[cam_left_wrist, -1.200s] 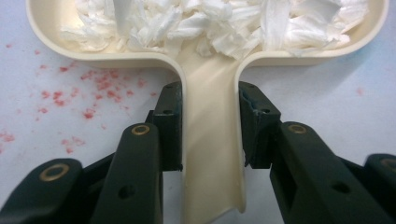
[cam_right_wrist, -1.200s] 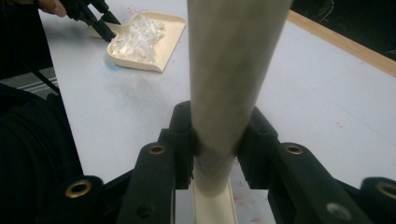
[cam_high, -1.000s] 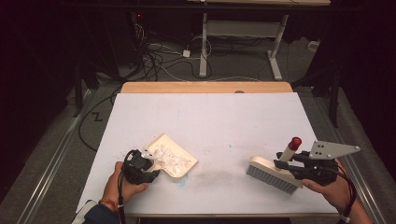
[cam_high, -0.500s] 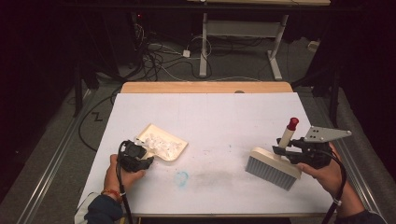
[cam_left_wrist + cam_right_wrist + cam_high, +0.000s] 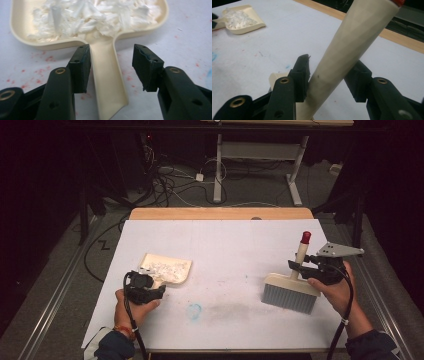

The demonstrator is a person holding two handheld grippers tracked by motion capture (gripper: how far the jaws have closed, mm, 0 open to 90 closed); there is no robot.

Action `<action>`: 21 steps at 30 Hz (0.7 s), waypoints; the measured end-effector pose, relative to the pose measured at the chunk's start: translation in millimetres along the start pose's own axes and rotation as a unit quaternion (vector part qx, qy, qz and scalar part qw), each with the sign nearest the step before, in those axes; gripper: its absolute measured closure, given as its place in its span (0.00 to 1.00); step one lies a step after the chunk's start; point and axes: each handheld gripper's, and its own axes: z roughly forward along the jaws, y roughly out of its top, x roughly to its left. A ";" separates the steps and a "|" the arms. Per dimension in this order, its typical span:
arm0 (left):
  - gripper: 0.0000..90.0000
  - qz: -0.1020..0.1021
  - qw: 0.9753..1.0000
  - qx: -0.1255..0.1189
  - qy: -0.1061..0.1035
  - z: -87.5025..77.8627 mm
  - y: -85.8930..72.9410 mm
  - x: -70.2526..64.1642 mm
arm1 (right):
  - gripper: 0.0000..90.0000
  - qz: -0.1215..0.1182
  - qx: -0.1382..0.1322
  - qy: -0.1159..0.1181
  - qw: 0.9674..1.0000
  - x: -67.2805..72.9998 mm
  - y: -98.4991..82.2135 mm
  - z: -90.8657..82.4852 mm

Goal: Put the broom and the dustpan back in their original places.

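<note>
**Left hand (image 5: pixel 131 306), left gripper (image 5: pixel 158 288).** Near table edge, left side. Jaws have just been opening and now stand apart, one on each side of the dustpan handle (image 5: pixel 107 82). In the left gripper view (image 5: pixel 111 53) one pad sits just beside the handle and the other is well clear. No pinch.

**Right hand (image 5: pixel 334 287), right gripper (image 5: pixel 296 266).** Near edge, right side. Jaws have just been opening, with the brush handle (image 5: pixel 352 45) between them. The handle leans against one pad, and the other pad is partly hidden behind it. Judged slack, not clamped.

**Blue mark (image 5: pixel 194 310).** Small ring on the table (image 5: pixel 225 245), between the hands, with a grey smear to its right.

**Brush (image 5: pixel 291 292).** Bristle head down on the table, just left of the right gripper. The handle rises away from the person, tilted, and ends in a red tip (image 5: pixel 305 237).

**Dustpan (image 5: pixel 188 270).** Flat on the table, straight ahead of the left jaws. Its long axis runs from the handle, which is toward the person, to the mouth, which is away. It holds white scraps (image 5: pixel 95 15).

**Key relation.** Each handle lies along its own gripper's line, so a straight pull back should free both. The brush may tip.

**Wood strip (image 5: pixel 220 213).** Far table edge.

**Cables (image 5: pixel 170 185).** On the floor beyond.
</note>
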 end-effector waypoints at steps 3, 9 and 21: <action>0.52 0.011 1.000 0.002 0.005 0.4 -3.7 -3.7 | 0.64 0.008 -0.005 -0.018 1.000 -1.3 4.9 6.4; 0.48 0.025 1.000 -0.014 0.010 -2.2 -8.3 4.8 | 0.64 0.017 -0.013 -0.038 0.999 -2.7 14.8 22.2; 0.29 0.107 0.987 -0.120 -0.010 -20.1 -21.8 -11.9 | 0.63 0.018 0.002 -0.087 0.996 -4.4 21.3 57.4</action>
